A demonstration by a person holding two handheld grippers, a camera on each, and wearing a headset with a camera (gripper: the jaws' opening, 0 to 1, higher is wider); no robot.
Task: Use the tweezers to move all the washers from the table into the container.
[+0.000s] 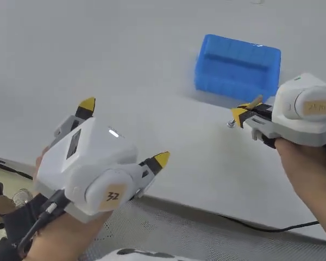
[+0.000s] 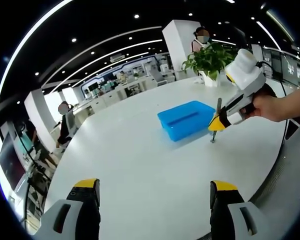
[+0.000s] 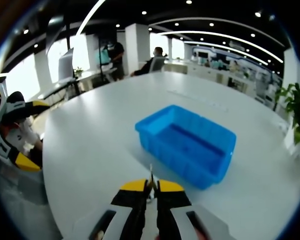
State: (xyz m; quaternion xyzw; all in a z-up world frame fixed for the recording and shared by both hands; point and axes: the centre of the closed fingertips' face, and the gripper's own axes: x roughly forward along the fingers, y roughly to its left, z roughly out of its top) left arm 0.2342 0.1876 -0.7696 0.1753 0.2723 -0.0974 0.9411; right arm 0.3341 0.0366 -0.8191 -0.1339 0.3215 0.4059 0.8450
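A blue open container (image 1: 238,65) stands on the white table (image 1: 141,76) at the far right. Just in front of it my right gripper (image 1: 241,115) is shut on thin metal tweezers (image 2: 213,136), whose tips point down at the table by the container's (image 2: 185,120) near side. A small grey speck (image 1: 230,124) sits at the tips; I cannot tell whether it is a washer. In the right gripper view the tweezers (image 3: 151,171) stick out of the right gripper (image 3: 151,186) toward the container (image 3: 187,142). My left gripper (image 1: 124,131) hovers open over the table's near edge, nothing between its fingers (image 2: 85,186).
A black cable (image 1: 261,227) runs along the table's front edge over a grey mesh surface (image 1: 206,242). A potted plant (image 2: 210,57) stands at the table's far end. People sit and stand well beyond the table.
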